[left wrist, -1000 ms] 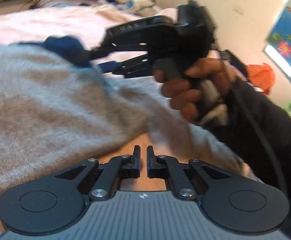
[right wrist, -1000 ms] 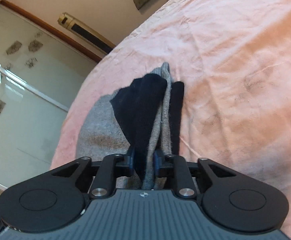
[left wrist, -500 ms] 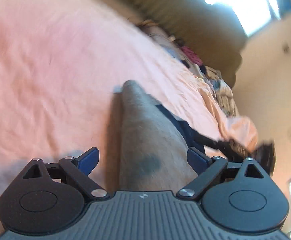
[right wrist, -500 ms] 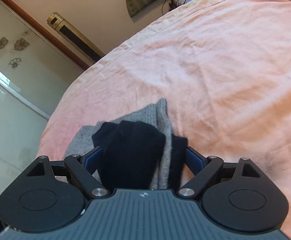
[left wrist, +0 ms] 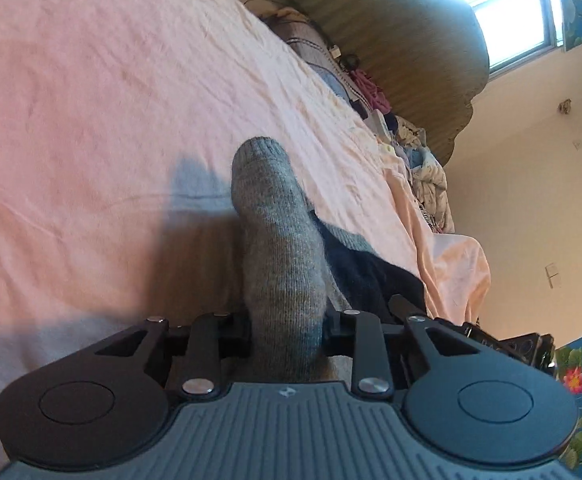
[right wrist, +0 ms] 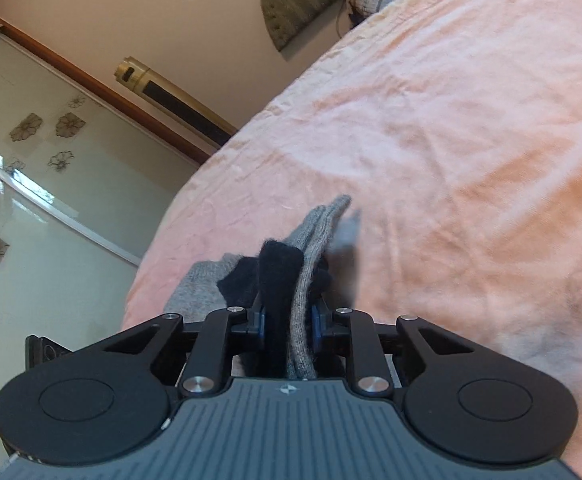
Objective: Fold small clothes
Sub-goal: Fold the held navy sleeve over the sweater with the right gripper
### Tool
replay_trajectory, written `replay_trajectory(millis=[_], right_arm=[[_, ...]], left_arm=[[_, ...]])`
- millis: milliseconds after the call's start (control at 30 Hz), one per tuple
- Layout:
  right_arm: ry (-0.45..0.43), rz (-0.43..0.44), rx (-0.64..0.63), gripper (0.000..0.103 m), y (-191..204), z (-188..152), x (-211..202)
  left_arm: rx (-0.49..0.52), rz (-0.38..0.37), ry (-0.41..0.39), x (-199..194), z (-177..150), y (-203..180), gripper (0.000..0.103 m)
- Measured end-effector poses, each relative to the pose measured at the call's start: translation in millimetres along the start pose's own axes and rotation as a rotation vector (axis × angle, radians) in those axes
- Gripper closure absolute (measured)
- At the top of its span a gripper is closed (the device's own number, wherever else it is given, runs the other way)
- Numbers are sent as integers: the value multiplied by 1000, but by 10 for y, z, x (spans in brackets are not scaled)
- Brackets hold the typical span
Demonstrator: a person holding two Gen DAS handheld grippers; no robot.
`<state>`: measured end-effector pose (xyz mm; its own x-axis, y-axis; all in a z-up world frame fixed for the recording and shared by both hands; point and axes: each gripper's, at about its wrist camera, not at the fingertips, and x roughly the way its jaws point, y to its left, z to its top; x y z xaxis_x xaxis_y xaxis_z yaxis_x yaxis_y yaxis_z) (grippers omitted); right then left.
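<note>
The grey sock with its dark navy cuff lies on the pink bed sheet, and both tools have taken hold of it at opposite ends, which looks like the set-up for a fold or a straightening pull. The left hand-held gripper is closing on the grey foot end: the knit fills the gap between its jaws and bulges above them, so the pads appear to be pressing on it, and the rounded toe points away toward the headboard. The right hand-held gripper is closing too, with the navy cuff and a grey layer bunched together between its blue pads; taking both layers at once probably keeps the doubled-up end from sliding apart. In the right wrist view, the rest of the sock trails forward onto the sheet, part of it lifted and slightly blurred. Holding each end gives control over where the crease falls. The open stretch of sheet ahead offers room to lay it down. A pile of clothes sits along the far edge of the bed, well apart from this work.
</note>
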<state>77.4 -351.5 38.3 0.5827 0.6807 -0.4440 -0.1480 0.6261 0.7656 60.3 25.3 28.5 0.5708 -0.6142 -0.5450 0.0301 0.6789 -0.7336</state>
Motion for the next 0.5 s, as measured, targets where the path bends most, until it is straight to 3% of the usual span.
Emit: replay_trajectory(millis=[133,200,233,300,333,467,500], right_arm=[[-4,46,-5,77,226,142,327],[-14,26,19,73,265,194,541],[-12,-5,25,69,268,200,644],[29,-76,45,37,245,150,785],[47,-85,42,35,250,89,781],[88,-59,-4,36,237,-215,467],[99,-56,-4,36,229,-297,382]], left_arm=[[76,65,-87,-194,380,-34,75],[98,117,-85,-196,598,34,71],[121,152,-80,-173,667,87,69],[78,251,-80,-212,679,255,68],[51,251,-70,-255,640,324,68],[18,134,-36,-543,219,471,46],[-3,113,-15,-586,90,503,46]])
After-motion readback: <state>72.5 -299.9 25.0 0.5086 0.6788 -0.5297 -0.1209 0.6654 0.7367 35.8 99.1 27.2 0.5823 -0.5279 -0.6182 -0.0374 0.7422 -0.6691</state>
